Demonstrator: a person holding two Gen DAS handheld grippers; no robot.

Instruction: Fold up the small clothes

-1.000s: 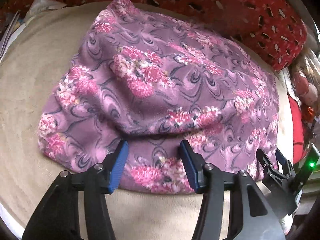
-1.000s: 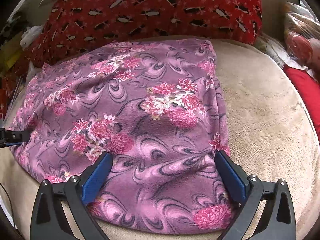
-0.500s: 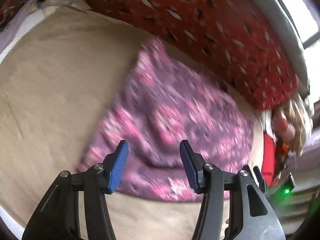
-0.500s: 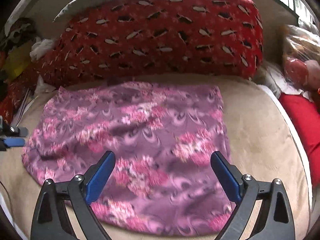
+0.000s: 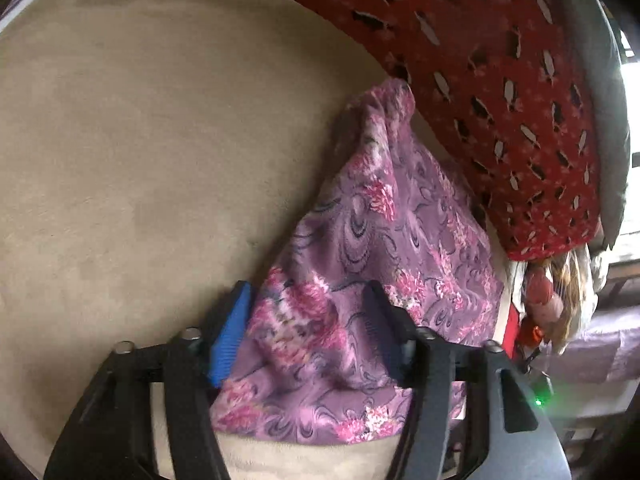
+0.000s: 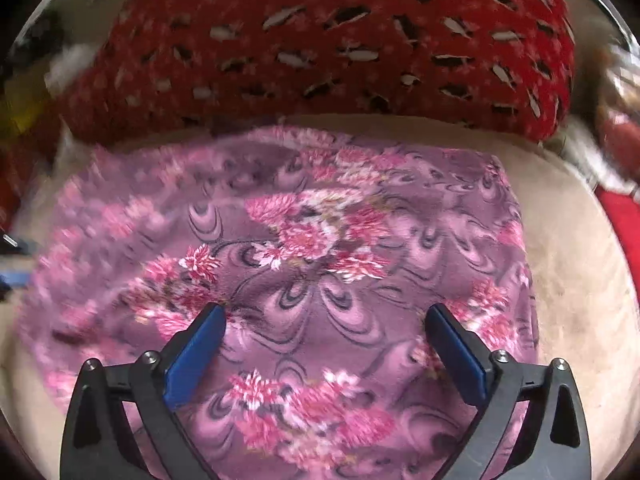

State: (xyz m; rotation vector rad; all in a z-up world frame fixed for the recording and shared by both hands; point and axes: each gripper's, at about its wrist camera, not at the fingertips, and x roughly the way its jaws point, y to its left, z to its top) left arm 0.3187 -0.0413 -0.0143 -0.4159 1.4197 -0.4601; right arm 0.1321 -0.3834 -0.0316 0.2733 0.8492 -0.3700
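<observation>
Left fingers (image 5: 308, 328) just widened astride purple garment (image 5: 384, 264), unclenched; right fingers (image 6: 324, 348) wide, empty.

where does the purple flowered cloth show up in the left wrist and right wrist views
Left wrist: the purple flowered cloth fills the lower centre-right, running up to a point, part of it between the open left gripper fingers.
Right wrist: it spreads across the whole middle and bottom, under the open right gripper.
Shared landmark: the red patterned cushion, just behind the cloth in both.

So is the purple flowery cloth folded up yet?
Cannot tell. The purple flowery cloth lies flat on the beige cover, and no fold edge shows clearly.
</observation>
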